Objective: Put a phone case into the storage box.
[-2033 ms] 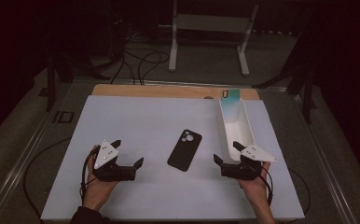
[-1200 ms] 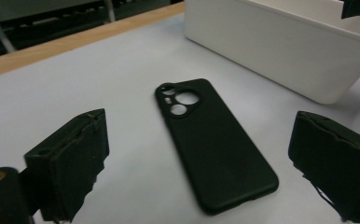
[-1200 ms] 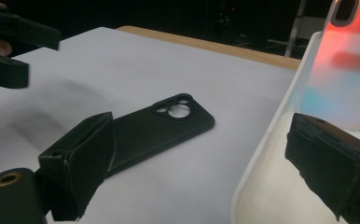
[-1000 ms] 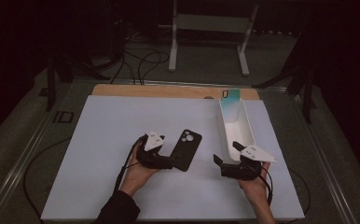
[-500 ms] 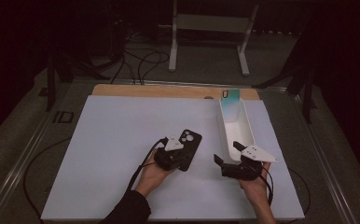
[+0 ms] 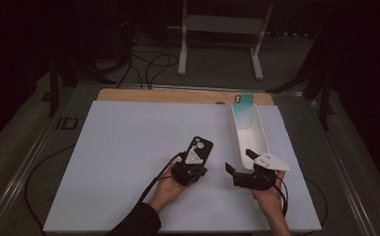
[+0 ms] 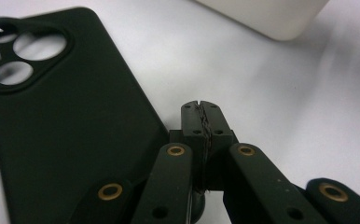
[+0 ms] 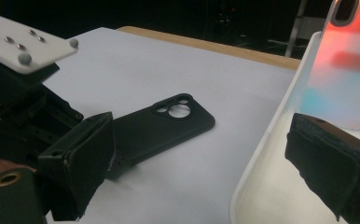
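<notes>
Two claws I'm watching: the left claw point(image 6: 194, 158), jaws pressed together, is sitting beside the black phone case point(image 7: 71, 135) lying flat on the surface point(image 6: 124, 147); the right claw point(image 6: 238, 166) is spread wide.

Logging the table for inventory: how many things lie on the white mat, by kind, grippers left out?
Black phone case: 1
White tray: 1
Iridescent phone case, standing at the tray's far end: 1
Total: 3

A matt black, rubbery phone case point(image 7: 61, 140) lies on my smooth white paper-like table sheet point(image 6: 129, 147). Beside the case: a glossy white plastic tray point(image 6: 249, 130); beyond it, a bare wood strip point(image 6: 178, 96).
</notes>
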